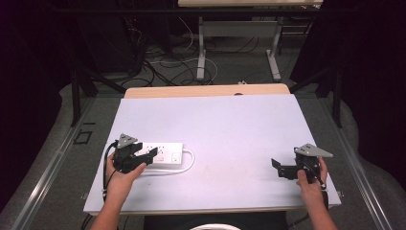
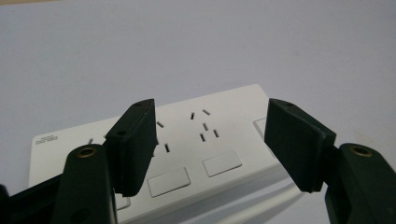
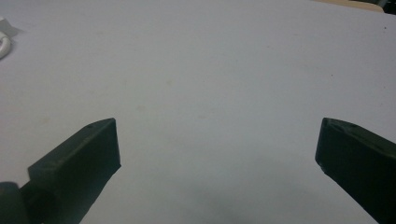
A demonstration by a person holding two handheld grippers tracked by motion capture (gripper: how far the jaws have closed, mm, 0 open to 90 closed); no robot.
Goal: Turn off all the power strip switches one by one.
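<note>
The power strip lies flat at the table's near left, cord looped beside it. The left gripper hangs over it, jaws apart, gripping nothing (lift clear without snagging). The right gripper gapes, empty, well apart.

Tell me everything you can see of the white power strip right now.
The power strip is a white, glossy plastic bar lying flat on the pale table, sockets up, with rectangular switches below the slots and small grey lettering at one end. Its white cord loops off one end. The left gripper hangs over it, jaws apart, not pressing it.
</note>
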